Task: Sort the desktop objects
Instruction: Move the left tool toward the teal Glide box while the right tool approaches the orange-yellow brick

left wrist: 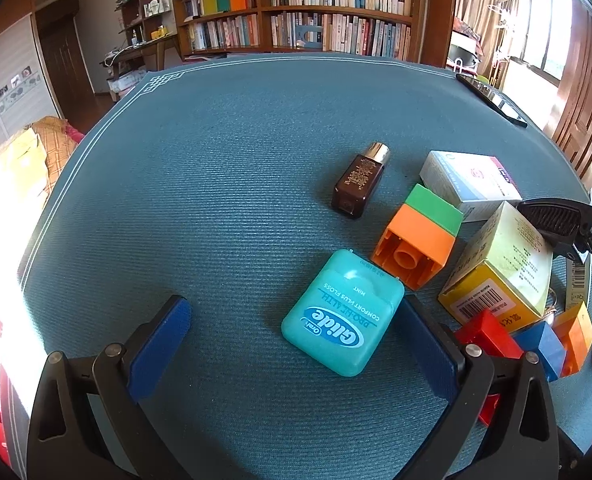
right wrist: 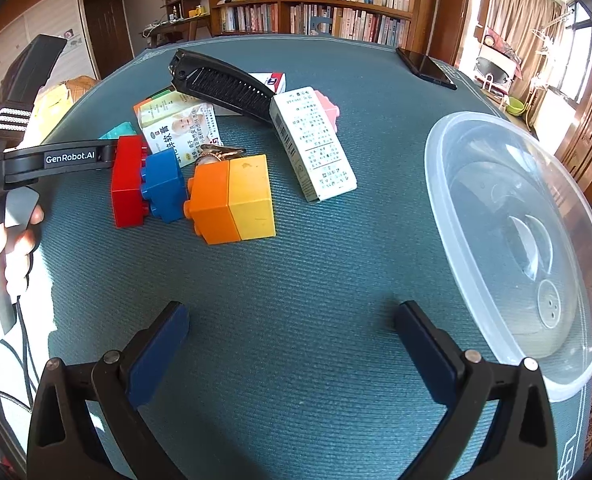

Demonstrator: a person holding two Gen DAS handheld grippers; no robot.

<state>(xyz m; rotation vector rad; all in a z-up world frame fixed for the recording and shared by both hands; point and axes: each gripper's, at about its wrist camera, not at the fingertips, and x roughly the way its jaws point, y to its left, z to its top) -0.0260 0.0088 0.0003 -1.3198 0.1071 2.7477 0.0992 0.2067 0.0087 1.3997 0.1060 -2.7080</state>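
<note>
The right gripper [right wrist: 292,316] hangs wide open over bare blue-green mat [right wrist: 296,264]. Taking the clear plastic bowl [right wrist: 516,220] as landmark: to its left lies a white printed carton [right wrist: 316,144], further left an orange-and-yellow block [right wrist: 234,198], then blue [right wrist: 164,188] and red [right wrist: 128,180] blocks. Behind them sits what looks like a folding hairbrush [right wrist: 224,84].

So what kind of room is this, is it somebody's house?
Most likely yes, a study or living room in a home. Tall wooden bookshelves packed with books line the back wall, long beige curtains hang by a sunny window, and toys and boxes lie on a teal woven table mat.
</note>
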